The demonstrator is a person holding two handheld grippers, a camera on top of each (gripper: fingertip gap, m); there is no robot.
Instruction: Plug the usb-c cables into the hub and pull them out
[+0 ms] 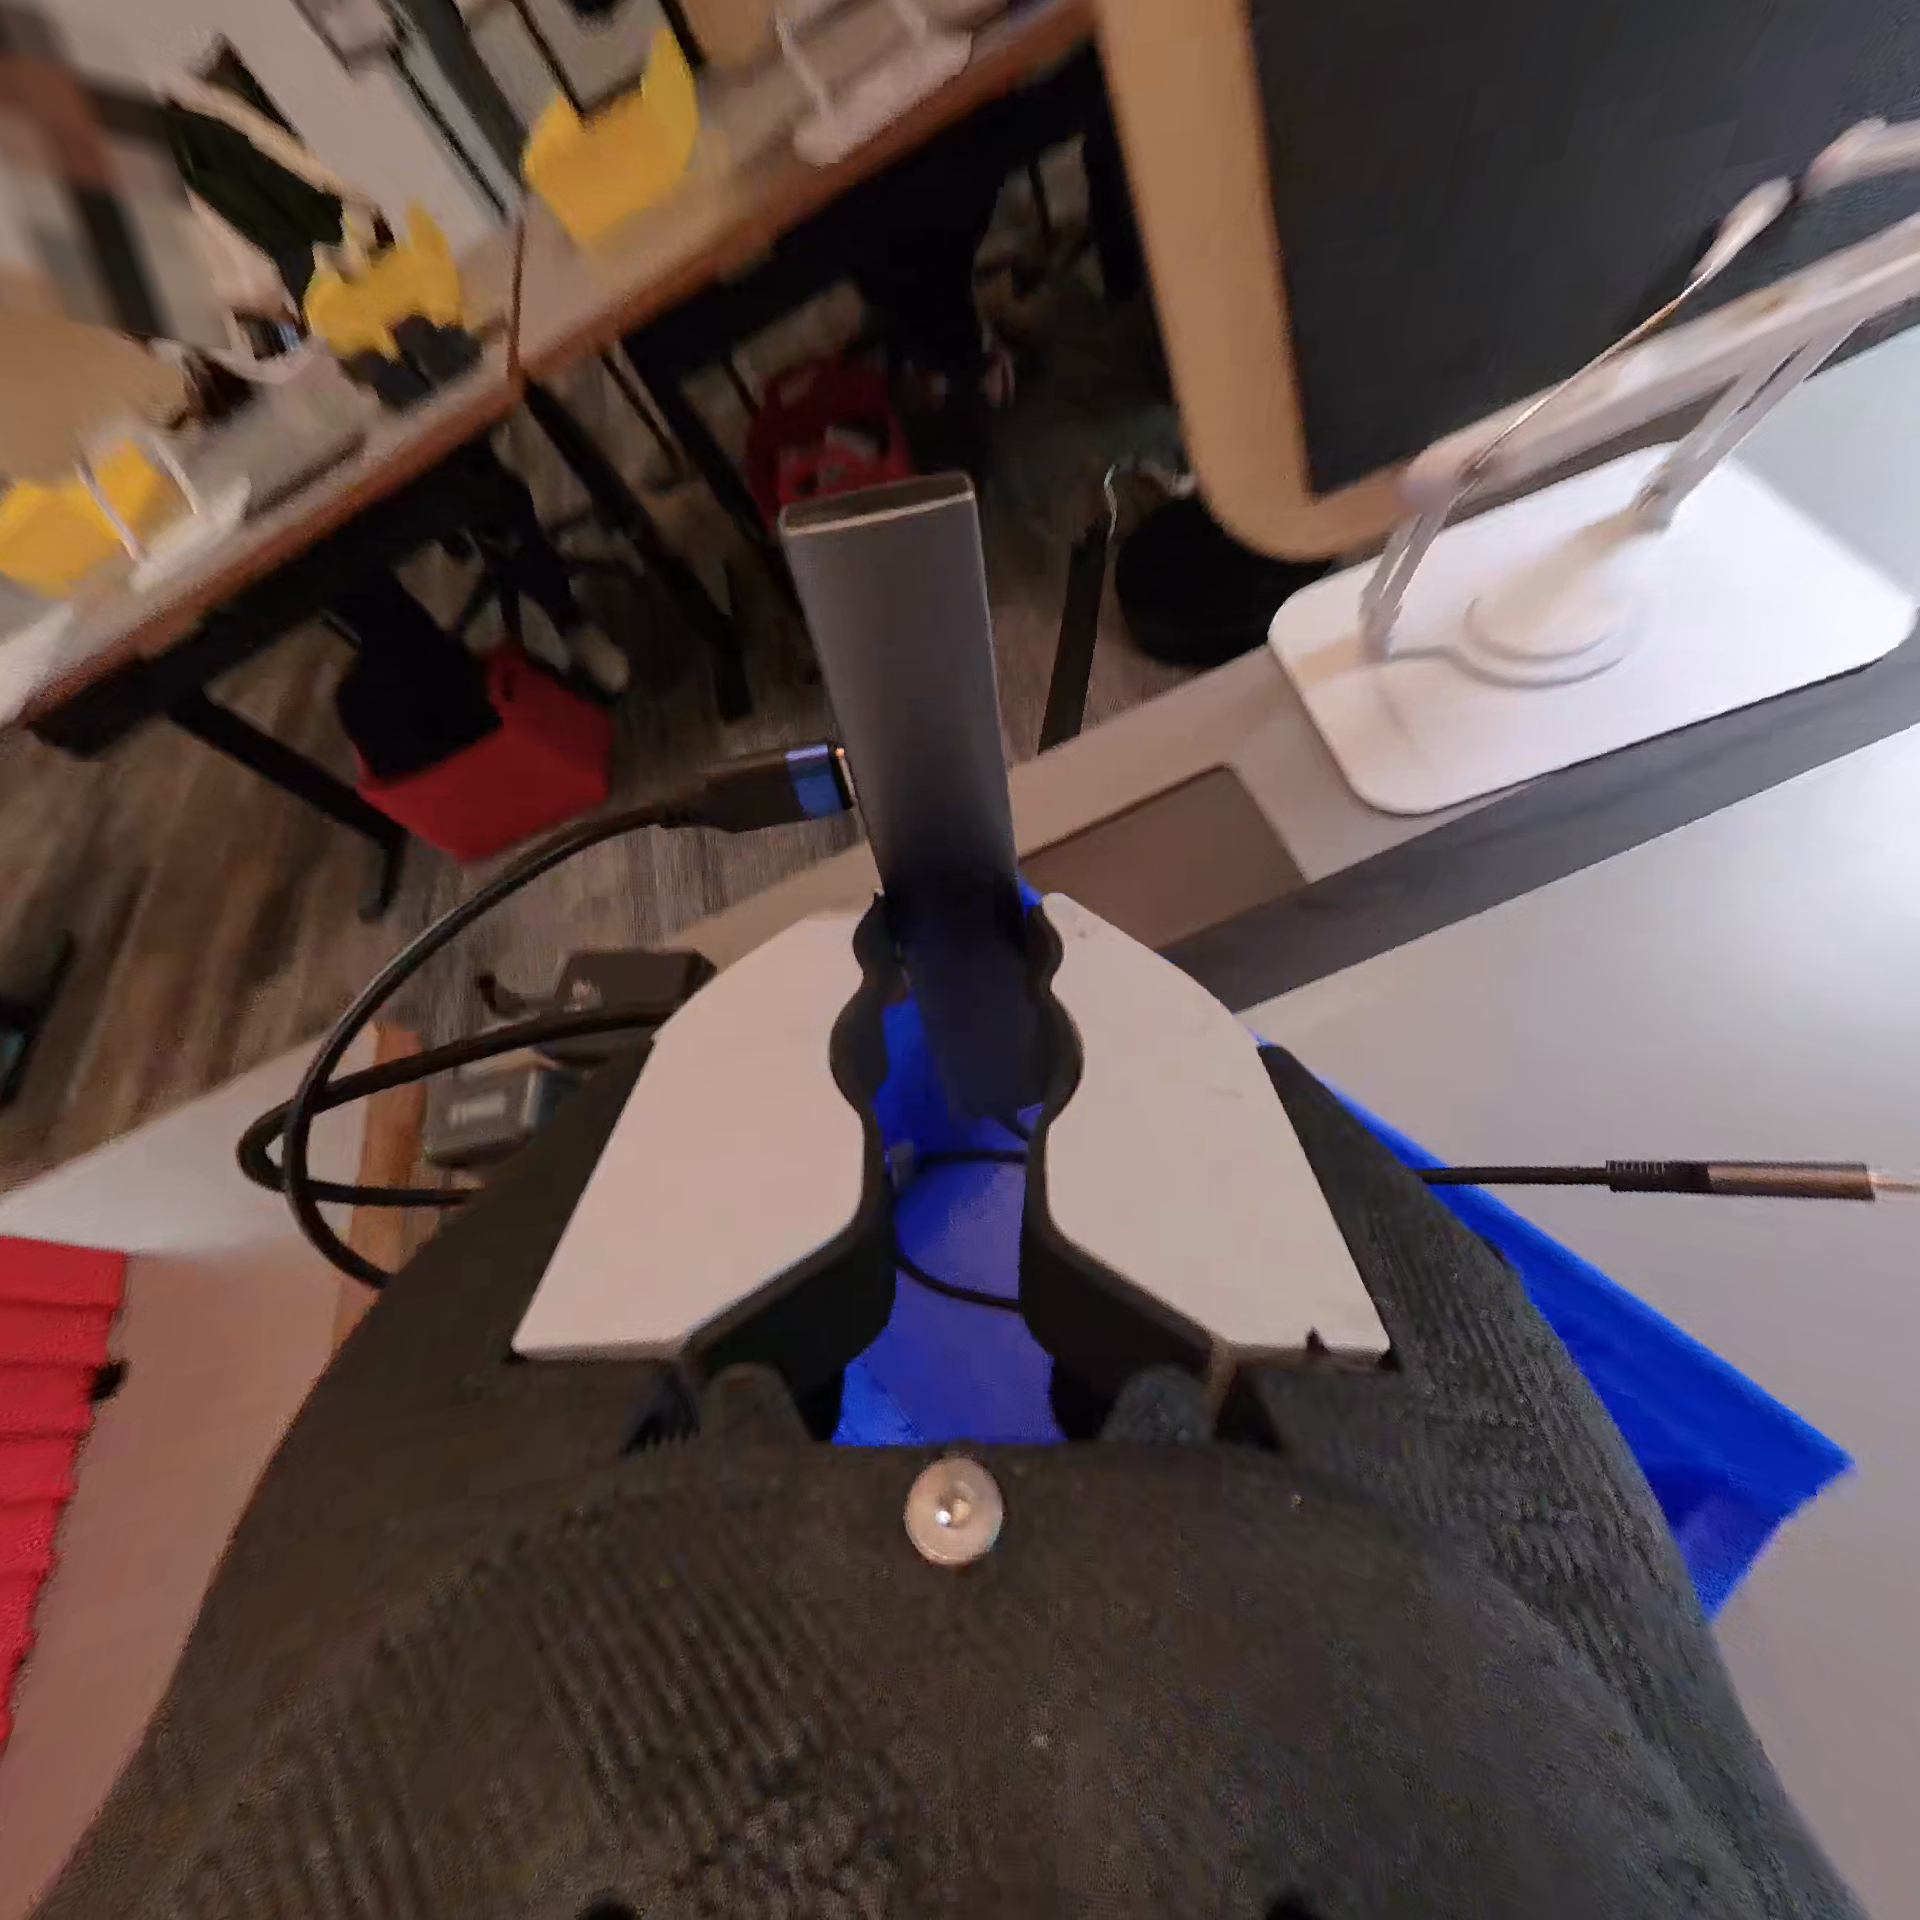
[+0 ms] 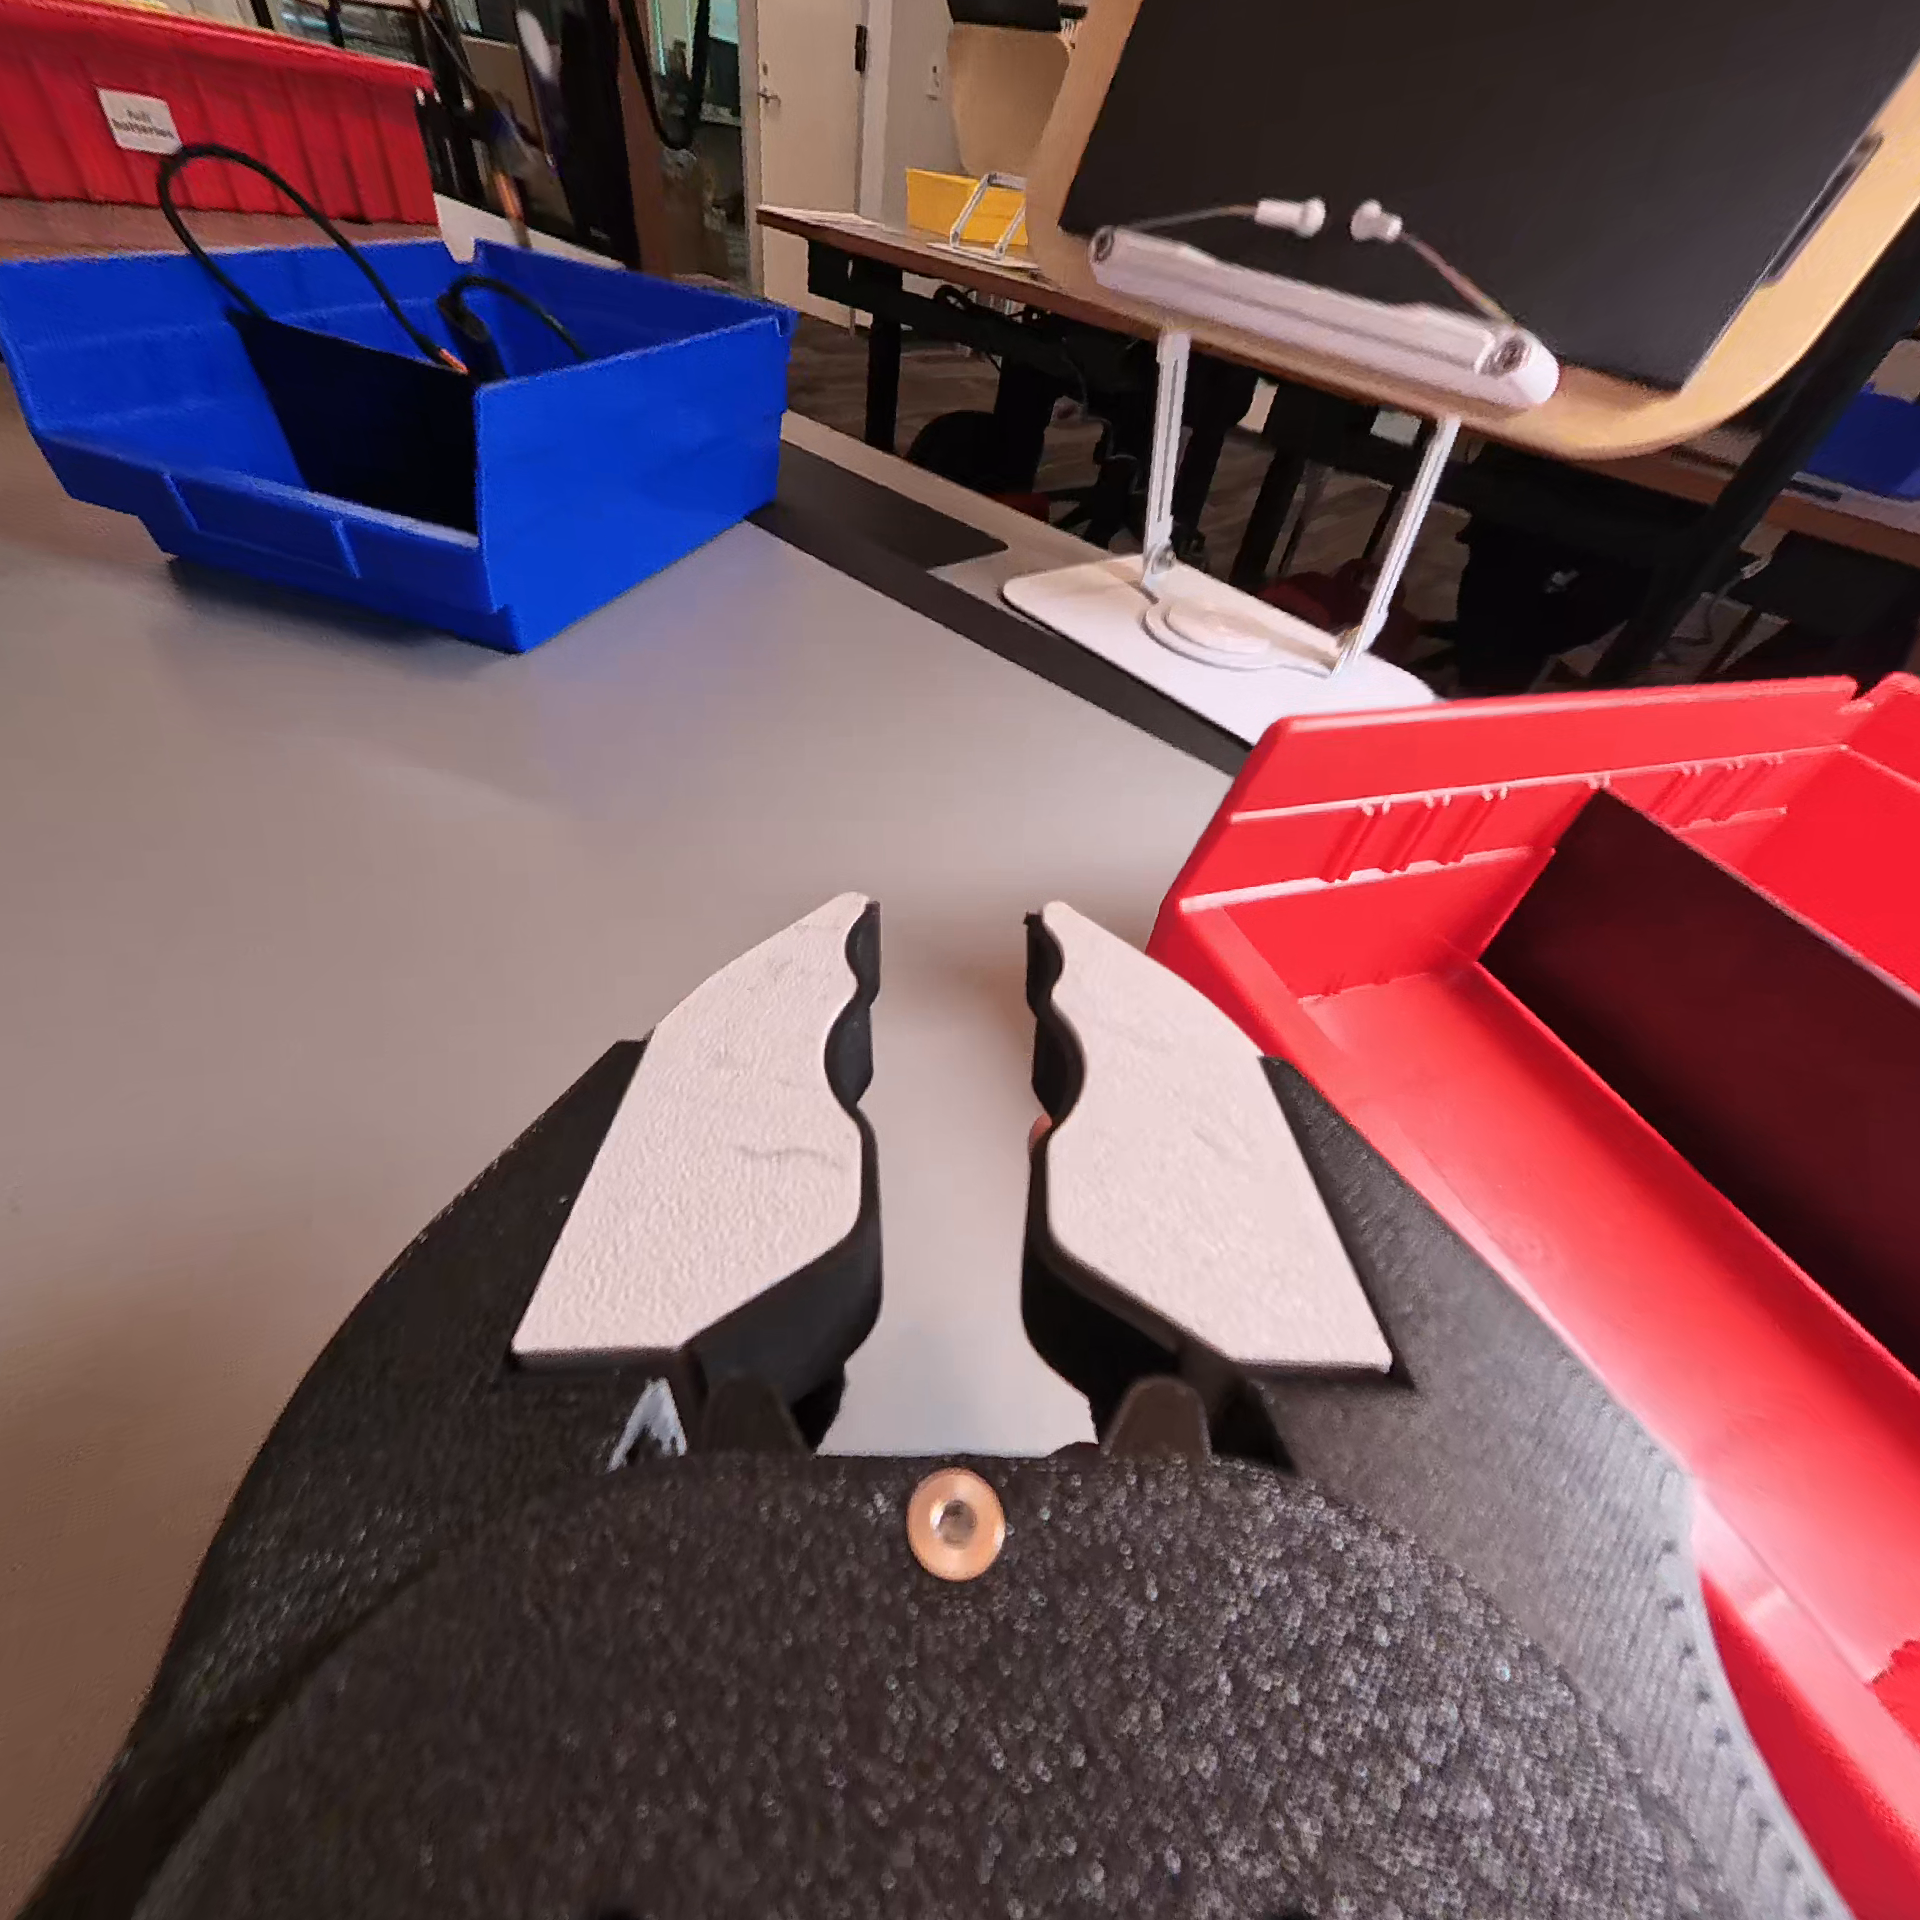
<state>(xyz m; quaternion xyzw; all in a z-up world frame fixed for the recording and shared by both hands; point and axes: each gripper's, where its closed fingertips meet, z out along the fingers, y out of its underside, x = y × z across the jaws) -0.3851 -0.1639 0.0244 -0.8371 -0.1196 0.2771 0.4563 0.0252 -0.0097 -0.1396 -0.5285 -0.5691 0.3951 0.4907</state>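
Observation:
My left gripper (image 1: 956,925) is shut on a slim grey hub (image 1: 899,665), which sticks out forward past the fingertips, lifted above the blue bin (image 1: 1621,1382). A black USB-C cable with a blue-ringed plug (image 1: 784,787) sits in the hub's left side and loops down to the left. A thin black cable with a slim grey plug (image 1: 1756,1181) sticks out to the right. My right gripper (image 2: 954,925) is open and empty, low over the grey table (image 2: 416,935) beside a red bin (image 2: 1455,831). In the right wrist view the blue bin (image 2: 623,468) holds black cables (image 2: 260,208).
A white stand on a flat base (image 2: 1226,644) stands at the table's far edge under a tilted dark panel (image 2: 1455,156); it also shows in the left wrist view (image 1: 1558,665). Another red bin (image 2: 260,135) stands behind the blue one. Tables with yellow bins (image 1: 613,145) lie beyond. One gripper's finger ends stand about 45 cm off the other's.

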